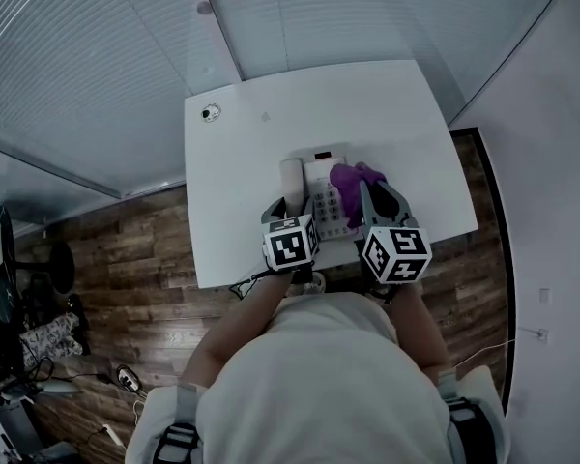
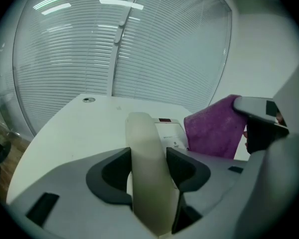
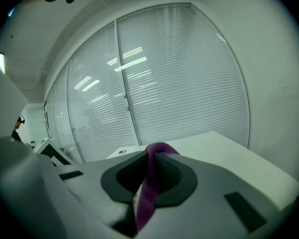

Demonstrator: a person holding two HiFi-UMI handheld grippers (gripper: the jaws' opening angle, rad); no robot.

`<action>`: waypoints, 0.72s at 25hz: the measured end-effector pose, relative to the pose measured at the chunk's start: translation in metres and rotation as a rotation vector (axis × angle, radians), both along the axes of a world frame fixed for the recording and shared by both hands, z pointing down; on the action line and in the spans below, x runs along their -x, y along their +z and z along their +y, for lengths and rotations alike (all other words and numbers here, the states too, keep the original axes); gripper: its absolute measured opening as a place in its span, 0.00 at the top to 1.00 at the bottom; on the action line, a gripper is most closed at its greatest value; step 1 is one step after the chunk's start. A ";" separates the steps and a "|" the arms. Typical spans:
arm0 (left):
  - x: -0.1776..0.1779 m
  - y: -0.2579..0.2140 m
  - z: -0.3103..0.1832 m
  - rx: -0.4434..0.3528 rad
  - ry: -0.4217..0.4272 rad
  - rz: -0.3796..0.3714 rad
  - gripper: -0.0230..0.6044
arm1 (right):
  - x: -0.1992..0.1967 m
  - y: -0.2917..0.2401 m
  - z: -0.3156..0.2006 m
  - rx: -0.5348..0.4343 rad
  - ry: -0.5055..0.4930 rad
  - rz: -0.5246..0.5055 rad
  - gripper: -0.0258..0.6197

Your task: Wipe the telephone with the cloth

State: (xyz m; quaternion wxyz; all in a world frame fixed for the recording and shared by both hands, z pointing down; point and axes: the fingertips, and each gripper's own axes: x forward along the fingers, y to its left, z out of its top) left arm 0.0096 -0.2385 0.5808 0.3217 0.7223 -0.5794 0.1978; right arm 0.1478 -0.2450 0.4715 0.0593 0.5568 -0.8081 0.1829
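Left gripper (image 2: 148, 157) jaws clamp handset (image 2: 142, 128); right gripper (image 3: 153, 159) jaws pinch cloth (image 3: 145, 198).

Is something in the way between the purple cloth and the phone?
No, nothing I can see. The right gripper holds the purple cloth just above the phone, by its buttons. The handset lies on the phone's left side, clamped in the left gripper, away from the cloth.

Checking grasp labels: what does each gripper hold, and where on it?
Left gripper: telephone handset, clamped across its sides. Right gripper: purple cloth, pinched at a fold.
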 end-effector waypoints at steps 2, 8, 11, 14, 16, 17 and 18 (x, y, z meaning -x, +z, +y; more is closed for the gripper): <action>0.000 -0.004 0.002 -0.006 0.001 0.047 0.59 | -0.001 -0.001 0.002 -0.002 0.004 0.001 0.89; 0.004 -0.018 0.005 -0.039 0.007 0.189 0.60 | 0.002 -0.005 0.003 -0.013 0.004 0.010 0.89; 0.008 -0.027 0.007 -0.060 0.010 0.260 0.60 | 0.005 -0.007 0.005 -0.020 0.003 0.010 0.89; 0.013 -0.034 0.009 -0.075 0.009 0.349 0.60 | 0.007 -0.010 0.007 -0.027 0.000 0.010 0.89; 0.017 -0.040 0.012 -0.090 0.011 0.397 0.60 | 0.008 -0.013 0.010 -0.033 0.000 0.011 0.89; 0.019 -0.043 0.013 -0.098 0.013 0.418 0.60 | 0.008 -0.015 0.011 -0.037 0.000 0.011 0.89; 0.020 -0.046 0.014 -0.104 0.014 0.441 0.60 | 0.008 -0.016 0.012 -0.040 0.000 0.010 0.89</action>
